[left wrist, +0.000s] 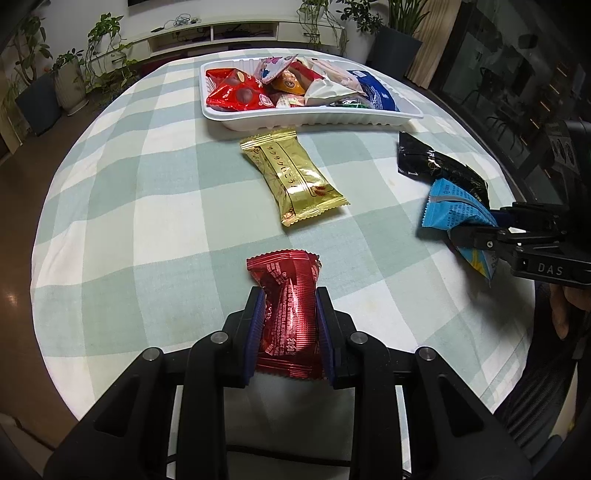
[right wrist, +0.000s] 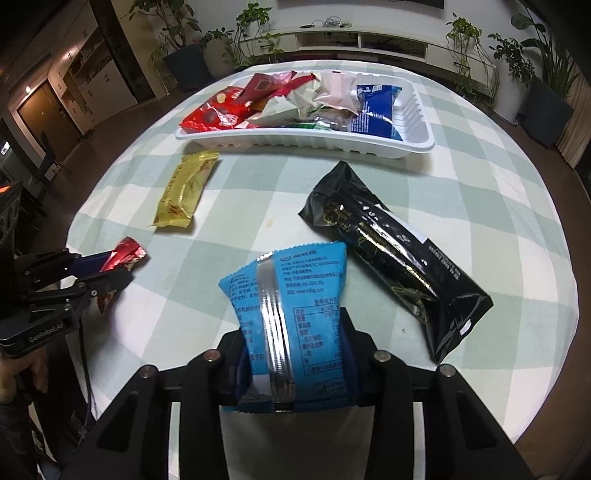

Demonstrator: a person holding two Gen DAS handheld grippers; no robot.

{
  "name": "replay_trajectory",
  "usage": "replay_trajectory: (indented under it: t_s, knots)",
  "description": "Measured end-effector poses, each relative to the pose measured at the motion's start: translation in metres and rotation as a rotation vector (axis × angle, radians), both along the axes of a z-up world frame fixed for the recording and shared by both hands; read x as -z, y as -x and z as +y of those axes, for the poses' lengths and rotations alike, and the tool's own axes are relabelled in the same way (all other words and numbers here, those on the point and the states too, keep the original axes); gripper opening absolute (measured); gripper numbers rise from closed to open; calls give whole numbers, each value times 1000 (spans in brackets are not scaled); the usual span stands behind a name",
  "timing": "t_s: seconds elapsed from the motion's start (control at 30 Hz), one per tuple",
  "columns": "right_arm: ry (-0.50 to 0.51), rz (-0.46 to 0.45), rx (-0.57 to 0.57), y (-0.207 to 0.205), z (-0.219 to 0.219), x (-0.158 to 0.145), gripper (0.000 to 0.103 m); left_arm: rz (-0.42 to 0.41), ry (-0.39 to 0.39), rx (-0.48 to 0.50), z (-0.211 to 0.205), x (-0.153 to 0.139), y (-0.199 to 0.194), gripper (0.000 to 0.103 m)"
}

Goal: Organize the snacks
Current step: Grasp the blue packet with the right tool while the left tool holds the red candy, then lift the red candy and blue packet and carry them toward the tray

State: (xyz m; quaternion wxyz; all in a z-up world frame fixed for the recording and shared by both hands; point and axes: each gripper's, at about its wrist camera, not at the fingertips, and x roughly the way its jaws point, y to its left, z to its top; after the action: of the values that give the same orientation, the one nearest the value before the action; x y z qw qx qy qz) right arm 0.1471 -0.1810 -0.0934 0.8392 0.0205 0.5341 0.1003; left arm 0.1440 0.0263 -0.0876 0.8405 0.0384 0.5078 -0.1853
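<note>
My left gripper (left wrist: 289, 295) is shut on a red snack packet (left wrist: 288, 306) and holds it just above the near part of the table; it also shows in the right wrist view (right wrist: 123, 254). My right gripper (right wrist: 291, 325) is shut on a blue snack packet (right wrist: 291, 295), seen from the left wrist view at the right (left wrist: 458, 212). A gold packet (left wrist: 295, 181) and a black packet (right wrist: 395, 247) lie loose on the checked tablecloth (left wrist: 166, 221). A white tray (left wrist: 314, 120) at the far side holds several snacks.
The round table's edge curves close on the left and right. Potted plants (left wrist: 70, 85) and a low white cabinet (left wrist: 221, 33) stand beyond the table. A dark glass wall (left wrist: 517, 74) is at the right.
</note>
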Motion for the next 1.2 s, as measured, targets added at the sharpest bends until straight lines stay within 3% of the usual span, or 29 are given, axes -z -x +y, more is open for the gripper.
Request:
replay_trajectory:
  t_s: [0.17, 0.5, 0.8, 0.83, 0.87, 0.9, 0.97, 1.0, 1.07, 1.13, 1.17, 1.2]
  knots:
    - [-64, -25, 14, 11, 0, -12, 39, -1, 13, -4, 3, -4, 3, 23]
    - [-219, -65, 35, 21, -7, -36, 39, -46, 112, -23, 13, -37, -3, 17]
    - [-234, -79, 82, 18, -30, -42, 39, 12, 66, -42, 9, -23, -9, 18]
    - [-233, -74, 81, 18, -28, -40, 39, 19, 56, -53, 6, -21, -10, 21]
    - [-235, -69, 77, 18, -26, -37, 39, 23, 41, -64, 4, -19, -12, 33]
    - [-236, -65, 73, 18, -24, -35, 39, 30, 15, -69, -1, -17, -15, 56]
    - [-231, -65, 62, 18, -19, -33, 39, 23, -43, -64, -9, -11, -18, 76]
    - [-232, -65, 56, 18, -17, -33, 39, 38, -89, -70, -13, -3, -21, 76]
    - [-233, -68, 50, 19, -15, -34, 39, 46, -82, -68, -16, 2, -24, 74]
    - [-230, -73, 46, 19, -14, -34, 39, 32, -77, -64, -16, 4, -25, 50]
    - [-231, -73, 46, 20, -14, -34, 39, 29, -81, -67, -15, 6, -25, 28]
    - [-231, -74, 46, 20, -14, -34, 39, 10, -90, -66, -14, 6, -25, 24]
